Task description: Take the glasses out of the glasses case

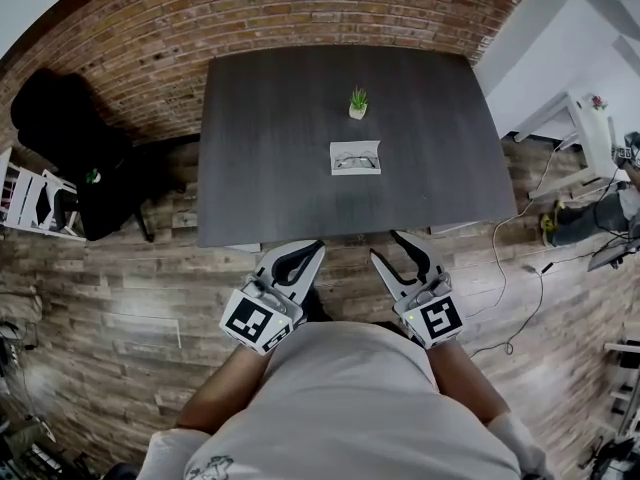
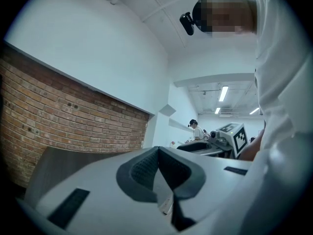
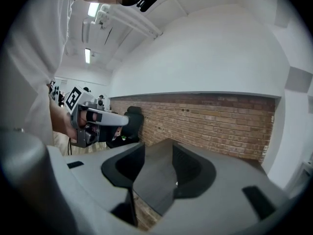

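Observation:
A white glasses case [image 1: 355, 157] lies open near the middle of the dark table [image 1: 260, 158], with the glasses [image 1: 355, 163] lying inside it. Both grippers hang close to my body, short of the table's front edge and well away from the case. My left gripper [image 1: 316, 246] [image 2: 158, 151] is shut, its tips touching with nothing between them. My right gripper [image 1: 388, 245] [image 3: 156, 148] is open and empty; the table top [image 3: 154, 175] shows through its gap. The case does not appear in either gripper view.
A small potted plant [image 1: 357, 103] stands on the table beyond the case. A brick wall [image 1: 300, 8] runs behind the table. A black bag or chair [image 1: 70, 138] and a white rack [image 1: 35, 203] sit at the left. Cables [image 1: 510, 268] trail on the wooden floor at the right.

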`<action>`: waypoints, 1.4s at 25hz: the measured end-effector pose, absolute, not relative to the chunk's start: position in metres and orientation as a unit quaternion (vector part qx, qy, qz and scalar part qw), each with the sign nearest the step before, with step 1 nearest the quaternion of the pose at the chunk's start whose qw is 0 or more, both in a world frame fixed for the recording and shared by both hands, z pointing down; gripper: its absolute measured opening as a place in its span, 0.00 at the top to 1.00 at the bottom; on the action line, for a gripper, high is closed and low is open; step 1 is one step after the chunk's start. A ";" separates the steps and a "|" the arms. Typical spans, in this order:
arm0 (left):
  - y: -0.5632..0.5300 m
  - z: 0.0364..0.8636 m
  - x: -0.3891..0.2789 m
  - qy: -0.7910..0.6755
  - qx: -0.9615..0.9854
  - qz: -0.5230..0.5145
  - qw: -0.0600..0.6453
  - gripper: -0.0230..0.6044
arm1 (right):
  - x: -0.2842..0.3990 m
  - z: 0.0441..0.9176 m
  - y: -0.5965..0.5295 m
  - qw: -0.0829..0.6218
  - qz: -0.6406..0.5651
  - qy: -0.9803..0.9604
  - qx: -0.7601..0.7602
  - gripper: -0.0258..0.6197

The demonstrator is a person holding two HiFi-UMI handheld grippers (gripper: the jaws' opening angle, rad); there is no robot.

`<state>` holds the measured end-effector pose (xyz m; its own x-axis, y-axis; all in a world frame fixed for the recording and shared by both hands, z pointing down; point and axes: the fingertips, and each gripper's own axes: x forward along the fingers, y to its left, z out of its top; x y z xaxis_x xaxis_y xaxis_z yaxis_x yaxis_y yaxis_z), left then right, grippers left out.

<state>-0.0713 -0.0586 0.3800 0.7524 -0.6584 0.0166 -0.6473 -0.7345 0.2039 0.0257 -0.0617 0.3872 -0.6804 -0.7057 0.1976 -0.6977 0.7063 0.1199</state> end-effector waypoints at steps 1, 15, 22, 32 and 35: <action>-0.061 0.381 -0.077 -0.350 0.931 -0.029 0.100 0.95 | 0.019 0.389 -0.064 0.118 -0.018 -0.917 0.381 0.68; -0.080 0.401 -0.113 -0.361 0.924 -0.021 0.123 0.95 | -0.023 0.414 -0.089 0.146 -0.012 -0.928 0.343 0.68; -0.103 0.406 -0.114 -0.372 0.919 -0.015 0.131 0.95 | -0.024 0.421 -0.124 0.153 -0.017 -0.933 0.324 0.68; -0.159 0.419 -0.087 -0.389 0.908 -0.006 0.152 0.95 | 0.003 0.451 -0.190 0.203 -0.006 -0.935 0.291 0.68; -0.175 0.429 -0.079 -0.396 0.904 -0.001 0.159 0.95 | 0.013 0.467 -0.213 0.220 0.011 -0.934 0.280 0.68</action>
